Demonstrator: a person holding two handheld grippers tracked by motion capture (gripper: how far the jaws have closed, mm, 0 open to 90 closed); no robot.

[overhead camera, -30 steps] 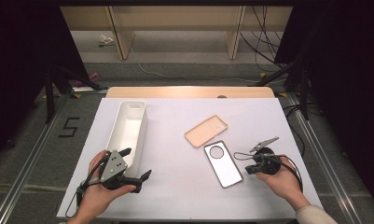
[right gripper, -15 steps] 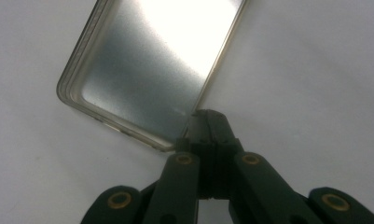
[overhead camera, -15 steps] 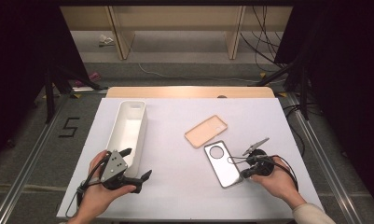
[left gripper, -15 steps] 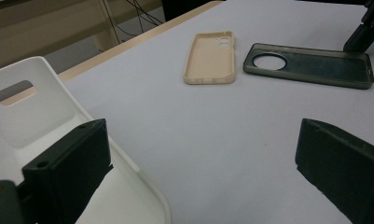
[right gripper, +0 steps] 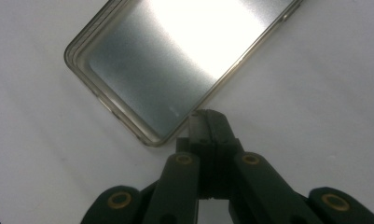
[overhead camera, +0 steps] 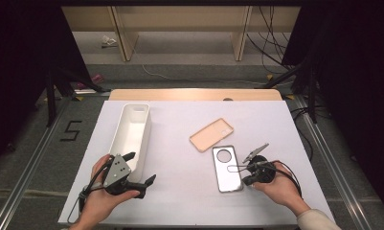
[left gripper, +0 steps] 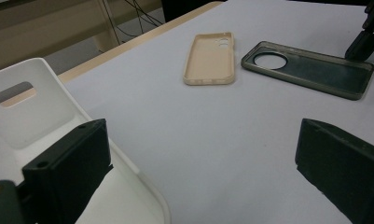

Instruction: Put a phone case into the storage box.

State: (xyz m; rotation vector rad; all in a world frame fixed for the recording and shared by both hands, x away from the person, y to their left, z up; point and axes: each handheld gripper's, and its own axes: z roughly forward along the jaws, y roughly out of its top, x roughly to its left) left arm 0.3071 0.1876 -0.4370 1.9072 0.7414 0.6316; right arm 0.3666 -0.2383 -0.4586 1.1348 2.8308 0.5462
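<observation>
- The grey phone case [overhead camera: 227, 168] lay flat on the bench [overhead camera: 180, 201], beside the tan case [overhead camera: 211, 134].
- The right claw [right gripper: 207, 122], closed and empty, touched its long rim.
- Likely light, thin, flexible; pinching the raised rim seemed best.
- The left claw [overhead camera: 141, 167] stood open by the white bin [overhead camera: 132, 132].

A lab recording bay: beyond my grippers, the white-covered table [overhead camera: 189, 120] stands on grey carpet [overhead camera: 31, 158] edged by metal rails [overhead camera: 323, 153], with black curtains [overhead camera: 352, 72], loose cables [overhead camera: 271, 28] and a taped floor numeral [overhead camera: 71, 130].
</observation>
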